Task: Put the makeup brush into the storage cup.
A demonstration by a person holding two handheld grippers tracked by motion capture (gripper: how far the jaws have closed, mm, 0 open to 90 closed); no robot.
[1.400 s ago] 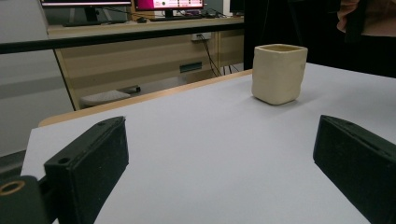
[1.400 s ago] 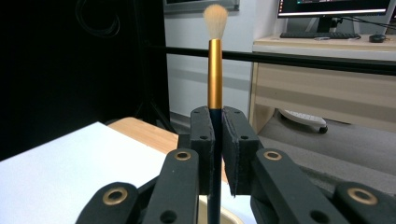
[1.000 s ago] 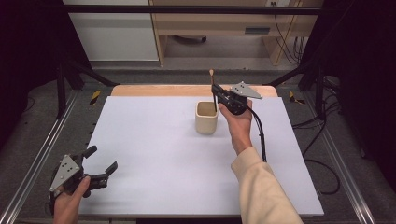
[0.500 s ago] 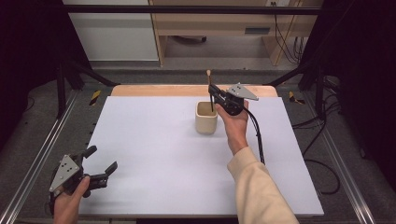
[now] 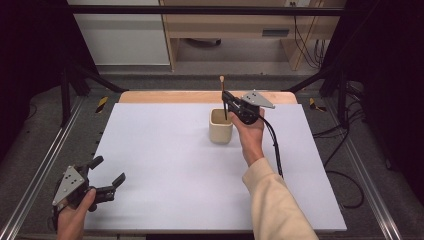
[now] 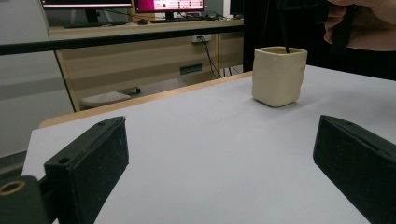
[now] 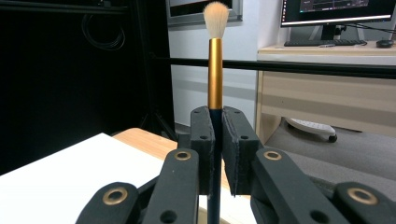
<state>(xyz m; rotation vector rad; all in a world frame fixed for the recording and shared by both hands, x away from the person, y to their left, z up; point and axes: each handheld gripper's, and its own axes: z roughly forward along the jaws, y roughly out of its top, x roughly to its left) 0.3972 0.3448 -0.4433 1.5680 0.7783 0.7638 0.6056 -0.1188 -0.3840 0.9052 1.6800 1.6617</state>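
Observation:
A cream square cup (image 5: pixel 221 126) (image 6: pixel 279 75) stands on the white table top (image 5: pixel 165 150), toward the back middle. My right gripper (image 5: pixel 226 104) (image 7: pixel 217 135) hovers just above the cup's right rim, shut on a makeup brush (image 5: pixel 222 95) (image 7: pixel 215 70). The brush stands upright, with a gold ferrule and pale bristles at the top and its dark handle reaching down into the cup. My left gripper (image 5: pixel 107 172) (image 6: pixel 219 172) rests low at the table's front left corner, open, with nothing between its jaws.
A wooden strip (image 5: pixel 165 96) runs along the table's far edge. Metal frame rails (image 5: pixel 45 165) flank both sides. A black cable (image 5: pixel 274 145) trails from the right gripper over the table's right half. Desks with monitors (image 6: pixel 170 5) stand beyond.
The right gripper has shifted slightly left and lower over the cup, bringing the brush handle into it. The left gripper has stayed in place.

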